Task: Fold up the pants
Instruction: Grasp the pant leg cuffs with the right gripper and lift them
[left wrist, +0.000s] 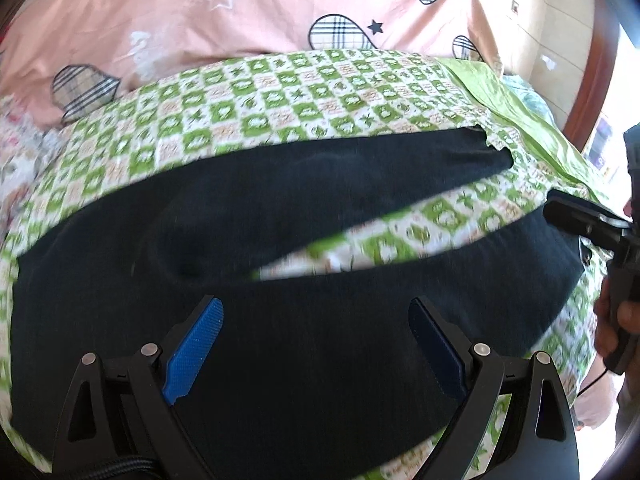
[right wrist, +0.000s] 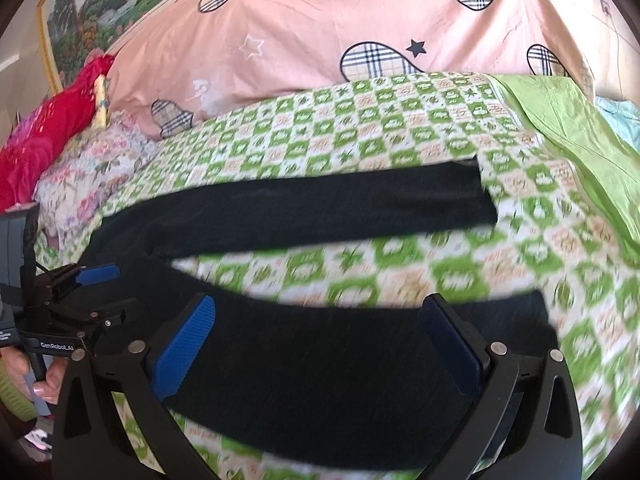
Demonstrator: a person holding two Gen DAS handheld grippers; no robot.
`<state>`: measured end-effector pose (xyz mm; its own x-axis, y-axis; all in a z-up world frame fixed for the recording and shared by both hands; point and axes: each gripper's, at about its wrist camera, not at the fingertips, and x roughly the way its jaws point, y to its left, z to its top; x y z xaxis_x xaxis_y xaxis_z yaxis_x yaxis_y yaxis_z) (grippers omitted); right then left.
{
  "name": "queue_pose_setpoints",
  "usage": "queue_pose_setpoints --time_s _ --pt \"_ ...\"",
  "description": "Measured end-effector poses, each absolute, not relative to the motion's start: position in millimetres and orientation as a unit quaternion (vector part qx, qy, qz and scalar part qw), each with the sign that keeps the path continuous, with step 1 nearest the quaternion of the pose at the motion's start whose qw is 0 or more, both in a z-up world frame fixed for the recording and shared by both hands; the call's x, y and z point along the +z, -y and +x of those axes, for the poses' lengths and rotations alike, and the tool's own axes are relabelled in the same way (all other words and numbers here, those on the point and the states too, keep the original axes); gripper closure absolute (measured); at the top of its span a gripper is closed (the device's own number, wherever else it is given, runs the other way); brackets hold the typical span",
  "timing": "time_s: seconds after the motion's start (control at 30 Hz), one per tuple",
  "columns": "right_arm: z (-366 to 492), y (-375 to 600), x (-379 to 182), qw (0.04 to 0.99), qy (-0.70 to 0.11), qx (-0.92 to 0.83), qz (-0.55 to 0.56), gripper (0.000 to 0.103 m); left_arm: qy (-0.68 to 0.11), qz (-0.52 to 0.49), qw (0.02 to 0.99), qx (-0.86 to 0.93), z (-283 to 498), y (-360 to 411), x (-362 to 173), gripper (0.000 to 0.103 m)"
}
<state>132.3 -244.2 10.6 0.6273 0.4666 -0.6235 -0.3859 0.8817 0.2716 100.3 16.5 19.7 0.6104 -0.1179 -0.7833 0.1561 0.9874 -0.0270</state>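
Observation:
Dark navy pants (left wrist: pixel 280 216) lie flat on the green-checked bed cover, legs spread in a V toward the right. My left gripper (left wrist: pixel 316 316) is open and empty, hovering over the waist and hip end. In the right wrist view the pants (right wrist: pixel 320 360) show both legs; my right gripper (right wrist: pixel 318 316) is open and empty above the near leg. The right gripper (left wrist: pixel 576 220) shows at the right edge of the left wrist view by the near leg's cuff. The left gripper (right wrist: pixel 96 292) shows at the left of the right wrist view, open.
The green-checked cover (right wrist: pixel 360 132) spans the bed. A pink quilt with plaid hearts (right wrist: pixel 320 20) is heaped behind. A plain green cloth (right wrist: pixel 576 128) lies at the right. Red fabric (right wrist: pixel 48 136) and a floral pillow (right wrist: pixel 88 184) sit at the left.

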Motion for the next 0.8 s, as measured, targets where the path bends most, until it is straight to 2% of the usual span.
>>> queue_pose_setpoints --time_s 0.33,0.47,0.8 --pt "216.7 277.3 35.4 0.899 -0.374 0.217 0.07 0.0 -0.449 0.045 0.884 -0.124 187.7 -27.5 39.0 0.008" --pt "248.5 288.7 28.3 0.894 -0.396 0.198 0.073 0.001 -0.455 0.091 0.873 -0.152 225.1 -18.4 33.0 0.008" --pt "304.6 298.4 11.6 0.881 -0.429 0.187 0.071 0.009 -0.484 0.115 0.849 -0.177 307.4 -7.5 9.7 0.008"
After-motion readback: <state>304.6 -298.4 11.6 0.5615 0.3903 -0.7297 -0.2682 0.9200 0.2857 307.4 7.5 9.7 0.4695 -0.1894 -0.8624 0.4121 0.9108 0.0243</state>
